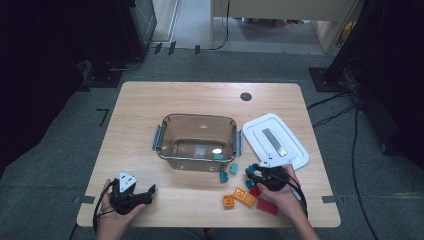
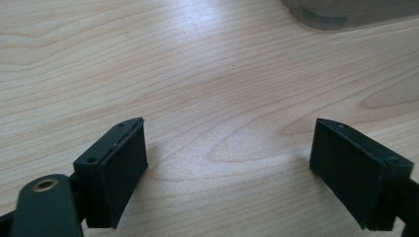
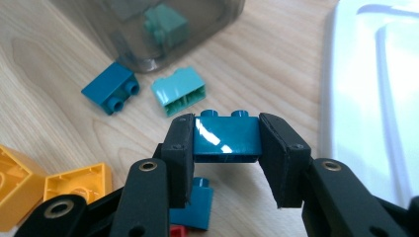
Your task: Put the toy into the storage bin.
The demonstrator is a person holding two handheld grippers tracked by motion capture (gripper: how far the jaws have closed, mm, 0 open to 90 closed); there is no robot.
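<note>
My right gripper (image 3: 226, 148) is shut on a dark teal brick (image 3: 226, 138), held studs-up just above the table. In the high view this gripper (image 1: 252, 172) sits right of the clear brown container (image 1: 200, 116), near its front right corner. On the table ahead lie a dark blue brick (image 3: 111, 89) and a light teal brick (image 3: 179, 91). Another teal brick (image 3: 165, 24) lies inside the container. My left gripper (image 2: 230, 168) stands open over bare wood, at the table's front left (image 1: 150, 190).
A white lid (image 1: 275, 140) lies right of the container. Orange bricks (image 1: 244, 196) and red bricks (image 1: 267, 206) lie near the front edge, by the right hand. Another blue brick (image 3: 195, 202) sits under my right gripper. The container's corner (image 2: 346, 12) shows far ahead of the left gripper.
</note>
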